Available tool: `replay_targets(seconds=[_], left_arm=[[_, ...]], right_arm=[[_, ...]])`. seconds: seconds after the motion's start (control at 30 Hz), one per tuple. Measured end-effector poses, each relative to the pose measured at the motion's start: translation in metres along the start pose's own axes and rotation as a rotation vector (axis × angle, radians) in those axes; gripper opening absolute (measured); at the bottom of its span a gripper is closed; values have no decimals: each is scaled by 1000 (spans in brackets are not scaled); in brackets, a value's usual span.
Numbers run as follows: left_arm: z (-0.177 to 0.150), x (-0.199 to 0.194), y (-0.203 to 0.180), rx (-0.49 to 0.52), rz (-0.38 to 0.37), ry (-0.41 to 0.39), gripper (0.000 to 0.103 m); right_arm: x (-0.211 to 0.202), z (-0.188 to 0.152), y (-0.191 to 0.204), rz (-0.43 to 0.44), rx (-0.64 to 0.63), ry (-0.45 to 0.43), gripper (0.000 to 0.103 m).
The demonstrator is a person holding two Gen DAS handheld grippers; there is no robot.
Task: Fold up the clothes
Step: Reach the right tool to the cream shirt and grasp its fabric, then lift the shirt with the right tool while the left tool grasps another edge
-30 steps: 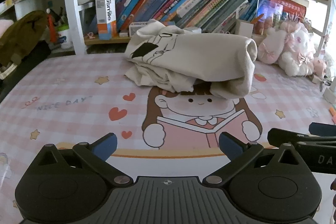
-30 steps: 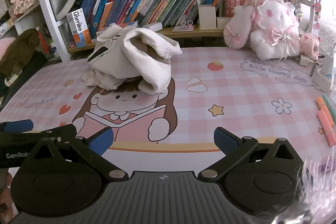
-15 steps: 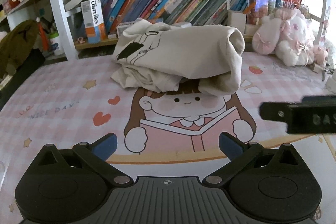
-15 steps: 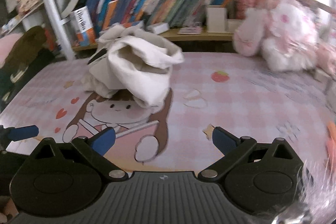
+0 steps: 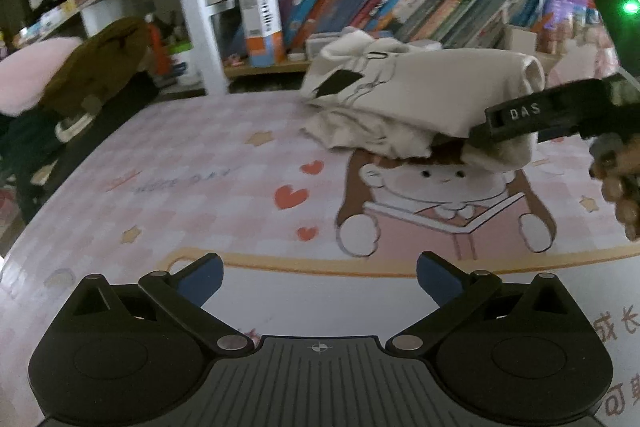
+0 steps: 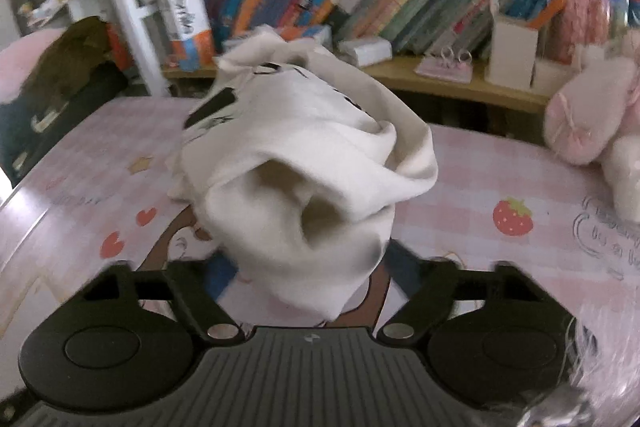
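Note:
A crumpled cream garment (image 5: 420,107) with a black print lies in a heap on the pink checked mat (image 5: 200,187). My left gripper (image 5: 319,277) is open and empty, low over the mat's near edge, well short of the garment. My right gripper (image 6: 304,271) is open, its fingers on either side of the near hanging end of the garment (image 6: 304,187); the cloth hides the fingertips. In the left wrist view the right gripper's finger (image 5: 536,117) reaches in from the right against the garment's right end.
A bookshelf (image 5: 380,7) full of books stands behind the mat. Pink plush toys (image 6: 588,119) sit at the right, a white pen holder (image 6: 512,51) on the shelf ledge. A brown and pink pile (image 5: 80,75) lies at the left.
My right gripper has moved forward and left up to the garment, which now lies between its fingers. My left gripper shifted a little left; the garment has not moved.

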State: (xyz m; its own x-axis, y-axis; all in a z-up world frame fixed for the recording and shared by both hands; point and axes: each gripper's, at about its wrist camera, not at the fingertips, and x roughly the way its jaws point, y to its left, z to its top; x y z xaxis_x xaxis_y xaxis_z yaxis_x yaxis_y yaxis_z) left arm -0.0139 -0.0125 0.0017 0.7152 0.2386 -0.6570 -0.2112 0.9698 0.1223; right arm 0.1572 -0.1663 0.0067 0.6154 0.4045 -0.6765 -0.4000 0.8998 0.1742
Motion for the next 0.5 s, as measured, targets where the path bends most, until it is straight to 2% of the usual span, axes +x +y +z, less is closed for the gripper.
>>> replay_targets(seconds=[0.07,0.13,0.17,0.27,0.43,0.5], left_arm=[[-1,-2,5,-10,10,-2,103],[-1,-3,9,-18,16,-7,103],[-1,-4,10,-19,18,-11,103],[-2,-4,12,-18,19,-18,103],[-4,-2,9,17,9,-28,103],[-5,-1,6,39,4,-31,103]], right_arm=[[8,2,-2,-4,35,21,36],[7,0,0,25,51,28,18],[5,-1,1,39,55,28,14],[-6,-2,6,101,67,32,11],[-41,-12,11,272,137,40,11],[-50,-22,11,301,155,54,11]])
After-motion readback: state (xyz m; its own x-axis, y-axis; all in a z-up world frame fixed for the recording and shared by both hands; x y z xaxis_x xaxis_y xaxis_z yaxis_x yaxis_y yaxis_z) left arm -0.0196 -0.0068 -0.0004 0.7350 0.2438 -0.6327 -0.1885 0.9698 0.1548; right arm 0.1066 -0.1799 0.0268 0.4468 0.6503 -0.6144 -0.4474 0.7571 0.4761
